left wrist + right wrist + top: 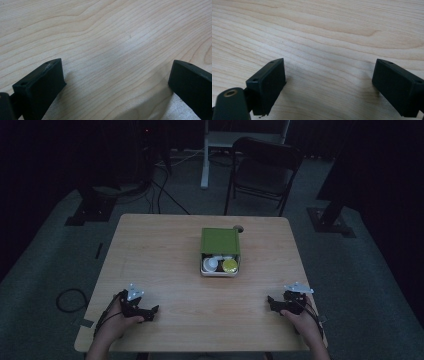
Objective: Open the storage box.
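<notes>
Left gripper [150,311]: near left of the surface [170,265], jaws spread wide, resting on bare wood, holding nothing. Right gripper [272,301]: near right, jaws equally wide, empty. Green box [220,251]: centre, far from both, lid partly open, small items inside.
</notes>
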